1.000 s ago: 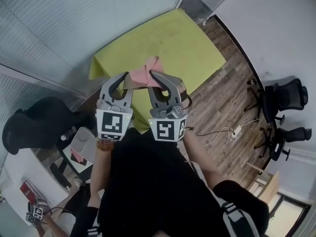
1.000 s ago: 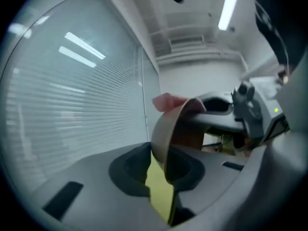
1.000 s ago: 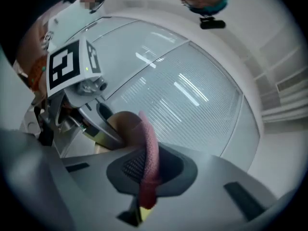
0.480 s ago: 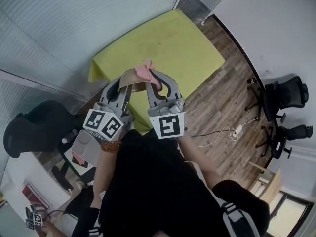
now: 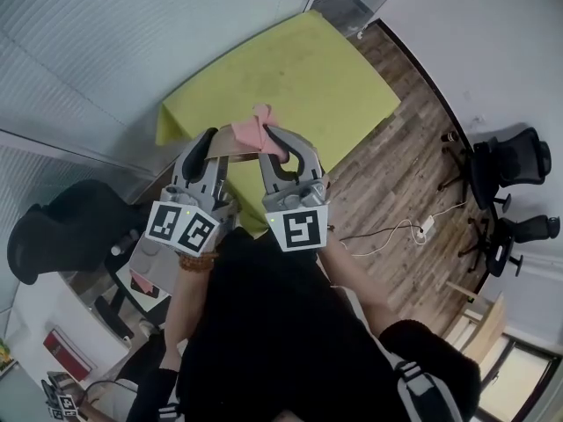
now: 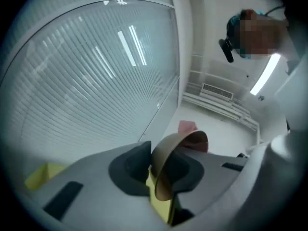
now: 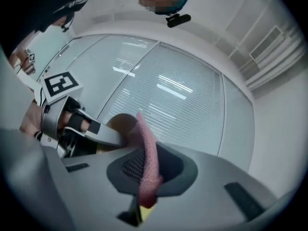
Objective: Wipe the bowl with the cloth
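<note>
Counter (image 5: pixel 290 69), yellow-green, stood on wood floor (image 5: pixel 396 170) beside blinds (image 5: pixel 97 51); nearer, left claw (image 5: pixel 216 144) pinched the bowl (image 6: pixel 180 148), right claw (image 5: pixel 269 141) clamped the cloth (image 7: pixel 147 162).

An office is shown. Glass walls (image 5: pixel 132 51) lined with blinds are seen behind a yellow-covered counter (image 5: pixel 290 77), and black swivel chairs (image 5: pixel 510 167) are parked on the wood-plank floor (image 5: pixel 396 165). A power strip (image 5: pixel 428 228) with its cable is laid on that floor, and strip lights (image 6: pixel 264 73) are fitted overhead.
</note>
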Demonstrator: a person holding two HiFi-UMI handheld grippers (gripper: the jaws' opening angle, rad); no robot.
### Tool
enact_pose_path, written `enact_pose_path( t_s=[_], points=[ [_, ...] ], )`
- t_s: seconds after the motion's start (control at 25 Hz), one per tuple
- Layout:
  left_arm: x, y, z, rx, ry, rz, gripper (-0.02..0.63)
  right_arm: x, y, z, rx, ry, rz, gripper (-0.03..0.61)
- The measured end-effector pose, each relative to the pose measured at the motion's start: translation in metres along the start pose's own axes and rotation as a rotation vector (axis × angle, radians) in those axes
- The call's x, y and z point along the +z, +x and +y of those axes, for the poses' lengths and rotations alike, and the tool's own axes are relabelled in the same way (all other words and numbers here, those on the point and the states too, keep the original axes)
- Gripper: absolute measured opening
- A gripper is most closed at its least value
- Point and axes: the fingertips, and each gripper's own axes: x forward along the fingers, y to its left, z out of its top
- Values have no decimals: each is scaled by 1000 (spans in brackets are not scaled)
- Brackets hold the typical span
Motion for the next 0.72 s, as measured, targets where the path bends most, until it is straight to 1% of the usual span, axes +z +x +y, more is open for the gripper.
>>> enact_pose_path(
  t_s=[0.04,0.08,0.12,0.16,0.2,0.24,0.28,0.32,0.36,0.4,0.48,0.56,0.6,0.64,0.68,0.72],
  points=[
    [-4,0,1,11,79,24,49,-5,1,0,12,19,21,14],
    [-11,1,-2,29,244,85,46,-10,2,0,21,0,51,14],
    [-20,4,-5,46,438,172,34,-14,1,-2,21,-65,78,14],
    [-30,8,-7,63,605,265,40,-14,-1,-2,10,-166,90,14],
    [-40,12,-7,78,709,337,56,-11,-3,-2,-7,-278,87,14],
    [-46,16,-7,86,734,374,64,-9,-4,-2,-23,-365,82,14],
    [-48,16,-7,84,678,372,64,-8,-5,-1,-34,-406,79,14],
    [-46,16,-6,74,561,344,49,-8,-5,-1,-40,-402,74,14],
    [-42,14,-5,63,429,302,29,-7,-5,-2,-44,-370,63,12],
    [-36,13,-4,53,319,258,28,-7,-5,-3,-46,-328,46,12],
    [-27,11,-4,18,144,179,28,-3,-7,-5,-44,-237,10,12],
    [-23,8,-3,-40,-62,108,29,-2,-10,-5,-34,-109,-9,14],
    [-24,7,-1,-59,-142,85,29,-4,-10,-6,-31,-37,-10,13],
    [-28,6,0,-63,-170,82,32,-7,-9,-6,-26,4,1,12],
    [-34,6,1,-57,-129,111,41,-10,-8,-5,-19,-15,27,12],
    [-44,7,1,-46,-14,173,41,-13,-7,-4,-13,-96,60,12]
  ],
)
